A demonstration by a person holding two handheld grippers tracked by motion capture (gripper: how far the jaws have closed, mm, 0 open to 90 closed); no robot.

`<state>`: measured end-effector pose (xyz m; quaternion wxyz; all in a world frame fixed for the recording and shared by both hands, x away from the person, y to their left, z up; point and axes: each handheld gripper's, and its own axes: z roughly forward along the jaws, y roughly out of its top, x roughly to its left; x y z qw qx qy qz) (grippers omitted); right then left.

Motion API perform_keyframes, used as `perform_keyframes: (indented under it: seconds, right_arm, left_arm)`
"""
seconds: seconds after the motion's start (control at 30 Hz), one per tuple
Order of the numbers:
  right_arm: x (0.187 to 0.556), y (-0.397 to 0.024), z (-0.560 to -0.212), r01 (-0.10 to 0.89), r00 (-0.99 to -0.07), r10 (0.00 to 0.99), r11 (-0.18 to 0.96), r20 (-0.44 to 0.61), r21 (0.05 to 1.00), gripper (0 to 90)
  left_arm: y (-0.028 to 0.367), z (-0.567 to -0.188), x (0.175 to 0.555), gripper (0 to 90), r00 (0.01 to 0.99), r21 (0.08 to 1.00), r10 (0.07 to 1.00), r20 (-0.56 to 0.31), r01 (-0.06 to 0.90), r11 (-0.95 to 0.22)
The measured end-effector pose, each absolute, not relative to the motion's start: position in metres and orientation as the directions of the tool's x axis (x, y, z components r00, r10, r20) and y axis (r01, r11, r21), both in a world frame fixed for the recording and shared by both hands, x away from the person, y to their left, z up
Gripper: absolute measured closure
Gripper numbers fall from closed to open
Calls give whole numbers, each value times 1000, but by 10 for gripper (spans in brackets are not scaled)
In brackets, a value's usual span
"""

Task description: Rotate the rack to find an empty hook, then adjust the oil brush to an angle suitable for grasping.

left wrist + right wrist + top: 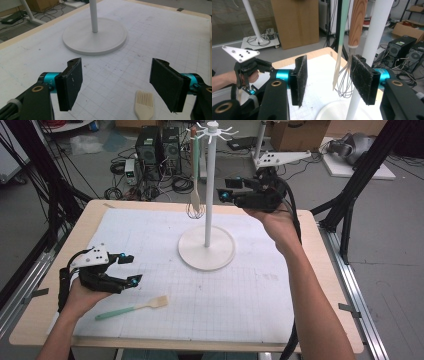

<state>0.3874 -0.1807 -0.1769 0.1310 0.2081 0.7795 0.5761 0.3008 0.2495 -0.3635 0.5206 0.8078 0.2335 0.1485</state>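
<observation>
The right gripper (pixel 231 190) is hovering with jaws apart beside the white rack pole (pixel 208 195) at the far side, where a whisk (pixel 345 82) and a green-handled spatula (pixel 339 50) are hanging between its pads, untouched. The left gripper (pixel 129 268) is resting open near left, above the pastry brush (pixel 132 308).

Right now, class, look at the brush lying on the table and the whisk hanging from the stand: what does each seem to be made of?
The brush: its mint-green handle looks like smooth matt plastic or silicone, and its cream, ribbed head looks like silicone. The whisk: thin shiny loops suggest steel wire, and its handle shows brown grain, probably wood. The stand: plain matt white, perhaps painted metal or plastic.
</observation>
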Motion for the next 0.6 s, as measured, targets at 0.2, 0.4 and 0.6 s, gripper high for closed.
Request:
perform_keyframes:
  seconds: [0.2,0.4,0.6]
  right_arm:
    - [383,-186,-194,193,-875,481,248,52,949,438]
    - [378,-191,-212,209,-866,497,257,56,943,421]
    - [374,-196,-234,241,-858,508,254,83,937,394]
  left_arm:
    - [249,-363,301,268,847,910,531,-2,222,-350]
    - [249,-364,301,268,847,909,532,0,221,-353]
    - [247,-365,301,268,849,908,528,-2,223,-356]
